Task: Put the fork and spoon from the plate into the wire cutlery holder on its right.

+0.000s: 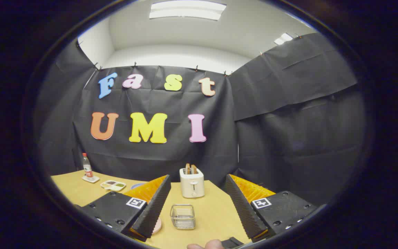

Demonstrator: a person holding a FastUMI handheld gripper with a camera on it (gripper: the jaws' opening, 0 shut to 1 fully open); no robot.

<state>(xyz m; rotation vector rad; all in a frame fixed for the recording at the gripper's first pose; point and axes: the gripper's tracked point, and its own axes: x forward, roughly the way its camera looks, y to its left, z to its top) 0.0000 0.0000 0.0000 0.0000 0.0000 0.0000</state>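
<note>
Black cloth walls close in a tan table [216, 221]. On it the wire cutlery holder [182, 216] stands empty, the landmark between the fingers of the gripper [197, 207], which is spread wide and grasps nothing. Beyond the holder stands a toaster [192, 182]. Left of the holder, a pink plate [157, 226] edge peeks from behind the left finger; fork and spoon are hidden, so the approach probably must swing left first.

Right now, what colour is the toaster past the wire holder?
Cream-white toaster, with brown slices of toast sticking out of it; gripper view shows it, beyond the open gripper.
</note>
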